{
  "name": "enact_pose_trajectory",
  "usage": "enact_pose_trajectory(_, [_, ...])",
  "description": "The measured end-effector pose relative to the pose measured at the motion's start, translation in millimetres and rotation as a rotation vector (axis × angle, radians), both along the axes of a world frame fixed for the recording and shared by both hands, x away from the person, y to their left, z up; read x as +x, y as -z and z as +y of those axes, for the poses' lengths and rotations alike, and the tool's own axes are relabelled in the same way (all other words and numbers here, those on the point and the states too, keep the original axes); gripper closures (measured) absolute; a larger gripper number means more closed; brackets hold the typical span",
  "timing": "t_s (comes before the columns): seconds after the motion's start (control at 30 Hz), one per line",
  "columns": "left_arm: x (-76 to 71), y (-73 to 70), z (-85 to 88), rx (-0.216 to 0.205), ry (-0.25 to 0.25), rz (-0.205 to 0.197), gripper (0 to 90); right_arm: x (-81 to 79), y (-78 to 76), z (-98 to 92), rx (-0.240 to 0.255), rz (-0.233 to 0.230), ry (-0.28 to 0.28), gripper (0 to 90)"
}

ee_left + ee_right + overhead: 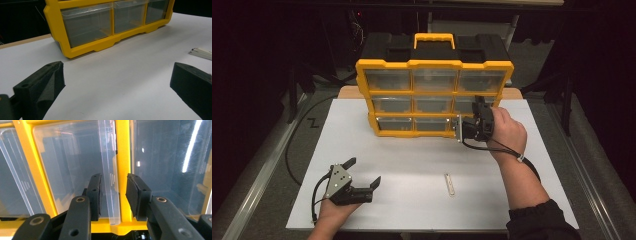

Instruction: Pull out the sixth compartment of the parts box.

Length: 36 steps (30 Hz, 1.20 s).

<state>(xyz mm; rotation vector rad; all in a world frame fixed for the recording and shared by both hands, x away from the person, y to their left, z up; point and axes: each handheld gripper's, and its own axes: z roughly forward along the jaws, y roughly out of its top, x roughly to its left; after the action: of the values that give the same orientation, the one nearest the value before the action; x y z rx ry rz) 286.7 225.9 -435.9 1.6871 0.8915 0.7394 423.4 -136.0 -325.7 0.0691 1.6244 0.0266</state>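
Observation:
A yellow organizer (435, 64) with clear drawers stands upright at the back of the white tabletop (412, 160). My right gripper (475, 112) is up against its lower right drawers, turned on its side in a person's hand. In the right gripper view the gripper (113, 192) is open, its jaws straddling a clear drawer lip (110, 165) beside a yellow divider (123, 157); the pads (96, 192) stand slightly apart from the lip. My left gripper (363, 171) rests open near the front left, nothing between its jaws (117, 82), facing the organizer's bottom row (100, 45).
A small pale flat strip (450, 184) lies on the tabletop front of centre, also visible at the right (201, 53) in the left gripper view. A black cable (294, 150) runs along the floor left of the table. Dark surroundings beyond the edges.

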Motion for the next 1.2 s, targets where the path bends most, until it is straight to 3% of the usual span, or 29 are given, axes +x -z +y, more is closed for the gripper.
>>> enact_pose_trajectory(0.73, [0.2, -0.8, 3.7, -0.011, -0.008, -0.001, 0.3, 6.3, 6.3, 2.6, -0.039, -0.006, 0.011, 75.3])
enact_pose_trajectory(1.2, [0.3, -0.8, 3.9, -0.011, -0.008, -0.001, 0.3, 8.2, 8.1, 8.0, -0.099, -0.033, 0.023, 79.1])
